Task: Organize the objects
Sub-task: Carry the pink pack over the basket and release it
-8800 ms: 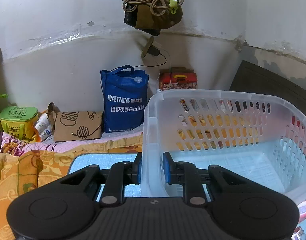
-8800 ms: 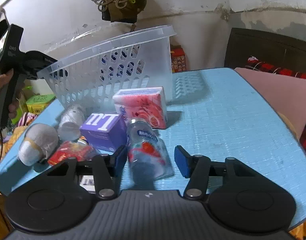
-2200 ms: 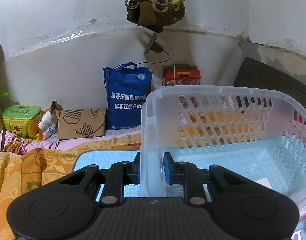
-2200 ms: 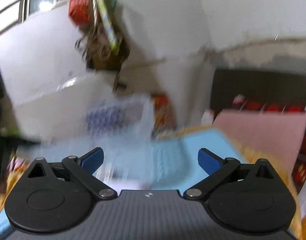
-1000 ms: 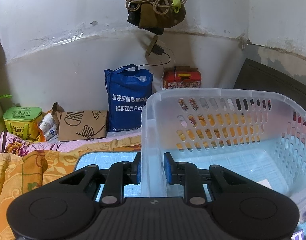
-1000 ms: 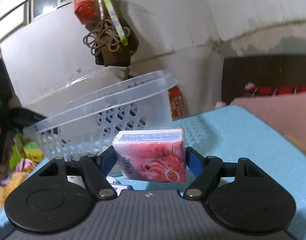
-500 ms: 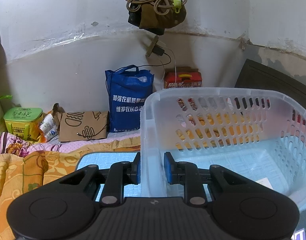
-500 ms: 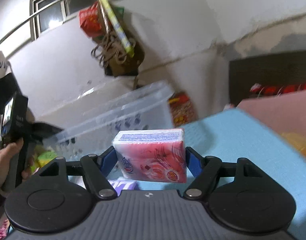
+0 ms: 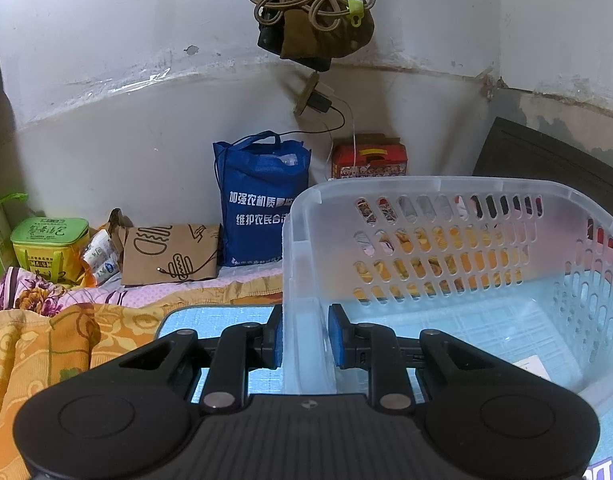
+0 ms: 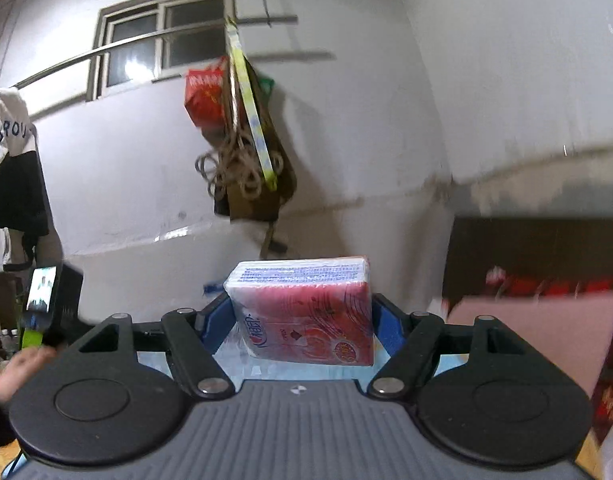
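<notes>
In the left wrist view a translucent white plastic basket (image 9: 446, 248) stands on the light blue table (image 9: 210, 316). My left gripper (image 9: 305, 338) is shut on the basket's near left corner wall. A white label lies on the basket floor at the right. In the right wrist view my right gripper (image 10: 302, 320) is shut on a pink and red tissue pack (image 10: 306, 312), held level and high in the air, facing the wall. The basket does not show in that view.
A blue shopping bag (image 9: 262, 204), a red box (image 9: 368, 162), a brown paper bag (image 9: 168, 254) and a green box (image 9: 48, 248) stand along the wall behind the table. Coiled rope and a dark bag (image 10: 246, 176) hang on the wall. A hand (image 10: 10, 372) shows at the left.
My right gripper has risen with the tissue pack: the basket and table have dropped out of its view and the wall and window fill it. The left gripper holds still on the basket.
</notes>
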`<state>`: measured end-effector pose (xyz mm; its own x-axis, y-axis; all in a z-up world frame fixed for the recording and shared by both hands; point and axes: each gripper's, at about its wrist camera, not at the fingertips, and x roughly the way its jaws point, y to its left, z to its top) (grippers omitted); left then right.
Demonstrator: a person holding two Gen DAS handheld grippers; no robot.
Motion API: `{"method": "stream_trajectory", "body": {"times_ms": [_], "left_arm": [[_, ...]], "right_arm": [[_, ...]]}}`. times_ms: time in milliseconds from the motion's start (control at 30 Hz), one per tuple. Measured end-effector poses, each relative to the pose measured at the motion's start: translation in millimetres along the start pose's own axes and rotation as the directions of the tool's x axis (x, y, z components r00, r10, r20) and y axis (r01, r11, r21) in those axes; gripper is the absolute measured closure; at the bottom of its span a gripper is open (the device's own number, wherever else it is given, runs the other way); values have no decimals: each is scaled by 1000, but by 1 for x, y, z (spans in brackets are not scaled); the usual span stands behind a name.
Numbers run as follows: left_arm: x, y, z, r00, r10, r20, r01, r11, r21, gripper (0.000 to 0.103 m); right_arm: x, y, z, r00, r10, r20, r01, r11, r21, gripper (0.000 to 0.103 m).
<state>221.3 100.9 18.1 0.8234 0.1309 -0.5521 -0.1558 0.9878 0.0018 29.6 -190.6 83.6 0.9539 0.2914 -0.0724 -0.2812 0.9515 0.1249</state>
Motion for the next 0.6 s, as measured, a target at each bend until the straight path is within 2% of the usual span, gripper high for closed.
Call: {"method": "stream_trajectory", "body": {"times_ms": [67,100,133,167,200,267,300,367,600], "left_arm": [[0,0,0,1000,2,1,-2,1000,-4,76],[0,1,1,1000,4,2,-4,1000,-5,76],[0,0,1,1000,4,1,-4,1000,-7,76],[1,1,1,1000,4,0,-4,1000,-9,76],[0,1,1,1000,3,-1,-3,1000,-10,76],[1,2,1,1000,0,-3,0,1000,-7,76],[1,3,1,1000,-5,-2,5,1000,-6,76],[1,5,1,1000,-12,-4,12,1000,-9,76],[3,6,2,1000,-18,-7,18,1000,-10,76]], "right_arm": [[18,5,16,999,45,-2,-45,999,-2,28],[30,2,22,994,105,-22,-104,994,35,28],[51,-1,28,979,193,-62,-187,977,101,28],[72,-1,32,963,251,-101,-235,961,149,28],[93,4,34,955,263,-136,-242,958,153,28],[126,25,33,969,155,-194,-154,988,17,28],[141,30,31,966,117,-229,-124,992,-17,28],[162,32,25,955,133,-264,-142,990,-15,28],[189,29,9,943,104,-317,-116,993,-19,28]]}}
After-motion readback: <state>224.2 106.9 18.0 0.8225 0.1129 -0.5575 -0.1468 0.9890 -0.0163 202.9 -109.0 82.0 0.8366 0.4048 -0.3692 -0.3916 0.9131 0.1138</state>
